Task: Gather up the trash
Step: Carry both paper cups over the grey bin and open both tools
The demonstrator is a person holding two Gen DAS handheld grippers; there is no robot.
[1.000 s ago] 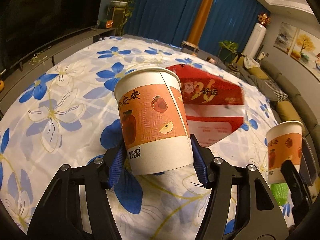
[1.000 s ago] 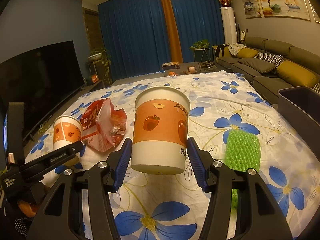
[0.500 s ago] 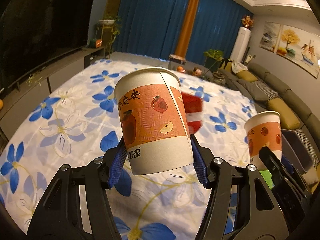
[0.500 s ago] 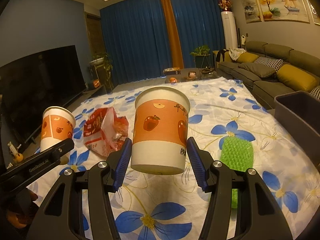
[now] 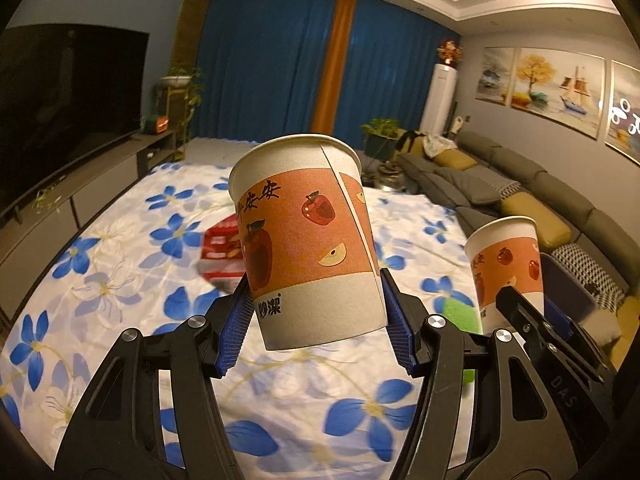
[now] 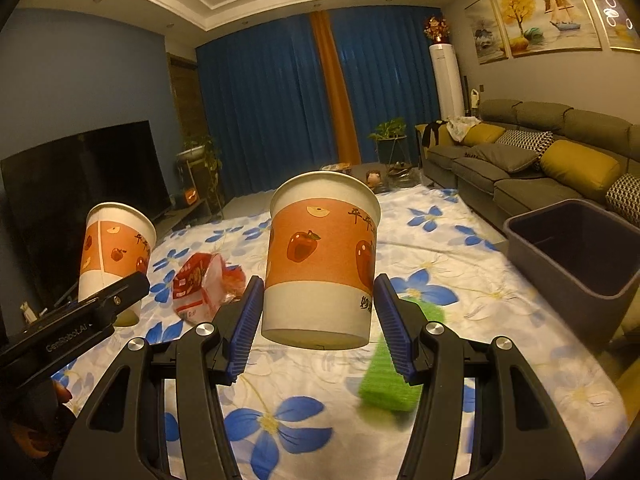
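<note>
My left gripper (image 5: 316,328) is shut on an orange-and-white paper cup (image 5: 304,240) and holds it upright above the floral cloth. My right gripper (image 6: 318,322) is shut on a second, matching paper cup (image 6: 320,256), also in the air. Each cup shows in the other view: the right one in the left wrist view (image 5: 506,264), the left one in the right wrist view (image 6: 114,256). A red snack bag (image 6: 204,284) and a green foam net (image 6: 394,372) lie on the cloth. A dark grey bin (image 6: 576,256) stands at the right.
The cloth with blue flowers (image 6: 280,424) covers the table. A sofa (image 6: 552,164) runs along the right wall. A TV (image 6: 80,184) on a low cabinet stands at the left. Blue curtains (image 6: 288,104) hang at the back.
Both grippers have risen and tilted up with their cups. The table has dropped lower in both views. In the left wrist view the red bag has slid from right of the cup to its left.
</note>
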